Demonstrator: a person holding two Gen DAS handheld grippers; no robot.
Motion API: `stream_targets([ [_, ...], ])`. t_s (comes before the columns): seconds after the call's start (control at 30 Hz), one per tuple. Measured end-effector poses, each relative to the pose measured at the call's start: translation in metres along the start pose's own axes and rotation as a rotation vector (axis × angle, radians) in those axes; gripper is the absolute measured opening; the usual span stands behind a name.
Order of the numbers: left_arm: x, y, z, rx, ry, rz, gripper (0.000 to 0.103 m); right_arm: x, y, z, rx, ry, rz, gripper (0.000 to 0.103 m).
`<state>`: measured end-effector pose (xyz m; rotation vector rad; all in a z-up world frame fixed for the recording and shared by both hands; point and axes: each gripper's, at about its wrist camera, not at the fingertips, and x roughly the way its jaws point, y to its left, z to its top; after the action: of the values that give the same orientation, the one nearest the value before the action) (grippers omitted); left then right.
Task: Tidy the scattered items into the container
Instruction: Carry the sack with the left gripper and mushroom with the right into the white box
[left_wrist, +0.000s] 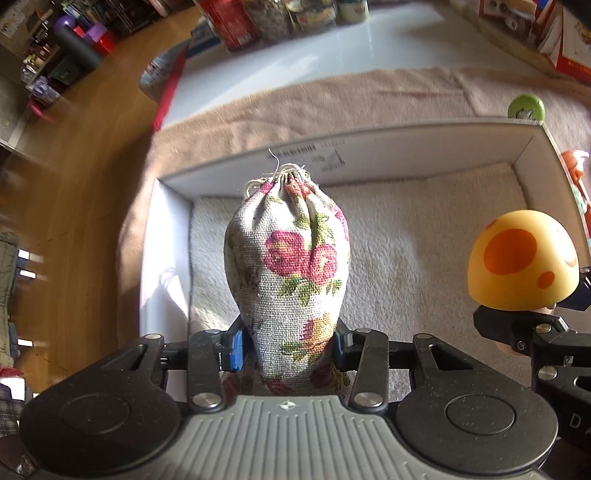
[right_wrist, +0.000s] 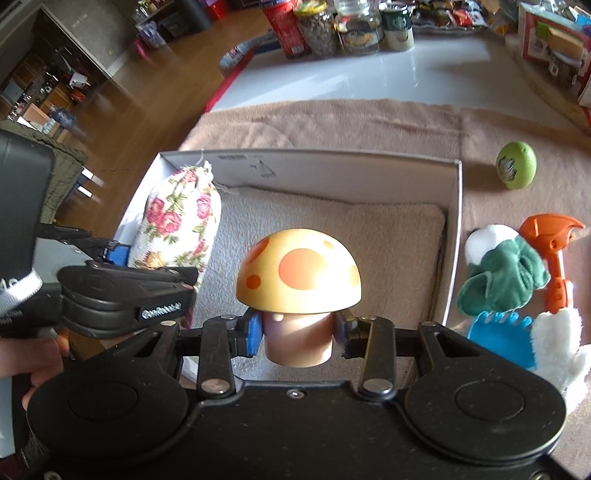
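We've got both loads over the box (right_wrist: 452, 236): left gripper (left_wrist: 288, 347) clamped on flowered bag (left_wrist: 291, 273), right gripper (right_wrist: 299, 332) pinching mushroom toy (right_wrist: 299, 280) by stem. Risks: grippers v. close, could clash; top-heavy mushroom may tip on soft liner.

Sunlit wooden floor (right_wrist: 155, 88) — cluttered shelves (left_wrist: 55, 55), perhaps, beyond.

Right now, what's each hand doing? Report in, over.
Left gripper shut on floral pouch, over the box. Right gripper shut on mushroom, also over it. Box clear below.
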<state>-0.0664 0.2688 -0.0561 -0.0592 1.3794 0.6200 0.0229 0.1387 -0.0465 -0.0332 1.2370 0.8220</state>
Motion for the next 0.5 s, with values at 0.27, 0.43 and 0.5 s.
stream_targets([
  [0.27, 0.016, 0.001, -0.005, -0.009, 0.053, -0.023, 0.049, 0.006, 0.002, 0.002, 0.021, 0.011, -0.004, 0.042],
  [0.43, 0.002, 0.004, -0.005, -0.022, 0.034, -0.002, 0.059, 0.001, 0.003, 0.005, 0.017, -0.003, -0.005, 0.043],
  [0.5, -0.007, 0.006, -0.005, -0.033, 0.021, 0.003, 0.063, -0.003, 0.003, 0.004, 0.014, -0.010, 0.000, 0.043],
])
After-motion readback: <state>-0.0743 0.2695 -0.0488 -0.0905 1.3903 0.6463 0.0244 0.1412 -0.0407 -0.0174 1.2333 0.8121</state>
